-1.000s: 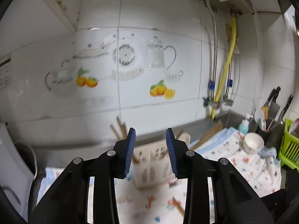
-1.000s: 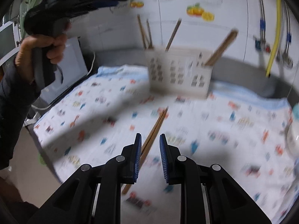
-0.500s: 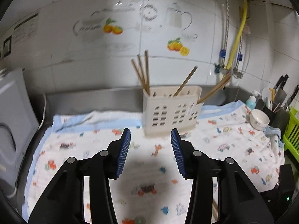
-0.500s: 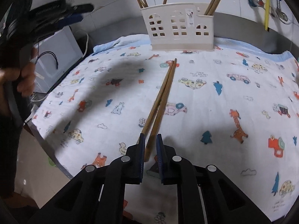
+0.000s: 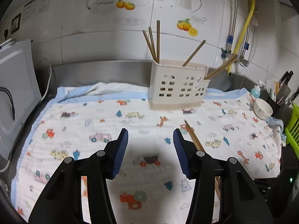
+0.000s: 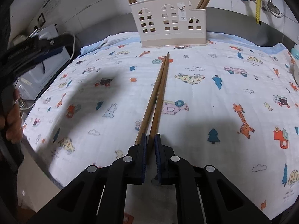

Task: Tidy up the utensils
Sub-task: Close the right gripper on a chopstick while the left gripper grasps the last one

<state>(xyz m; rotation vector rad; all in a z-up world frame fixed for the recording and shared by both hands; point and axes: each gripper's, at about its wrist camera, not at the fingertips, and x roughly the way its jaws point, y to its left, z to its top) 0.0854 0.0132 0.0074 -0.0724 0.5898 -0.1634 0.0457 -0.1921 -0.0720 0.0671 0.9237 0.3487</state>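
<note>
A cream plastic utensil holder (image 5: pixel 177 89) stands at the back of the patterned cloth, with several wooden chopsticks upright in it; it also shows in the right wrist view (image 6: pixel 170 24). Two wooden chopsticks (image 6: pixel 158 89) lie side by side on the cloth, pointing at the holder. My right gripper (image 6: pixel 149 140) has its jaws closed around the near end of the right chopstick; the left one passes just outside the left finger. The pair shows in the left wrist view (image 5: pixel 192 134) beside my left gripper (image 5: pixel 150 136), which is open and empty above the cloth.
A white bowl (image 5: pixel 262 109), a blue soap bottle (image 5: pixel 255 91), a dark knife holder (image 5: pixel 280 95) and a green rack (image 5: pixel 293 125) sit at the right. A grey appliance (image 5: pixel 15 93) stands at the left. The cloth (image 6: pixel 205 102) covers the counter. The left gripper also shows in the right wrist view (image 6: pixel 31 52).
My right gripper has come down low over the near ends of the chopsticks and its jaws have narrowed onto one. My left gripper has tilted down from the wall and opened wider.
</note>
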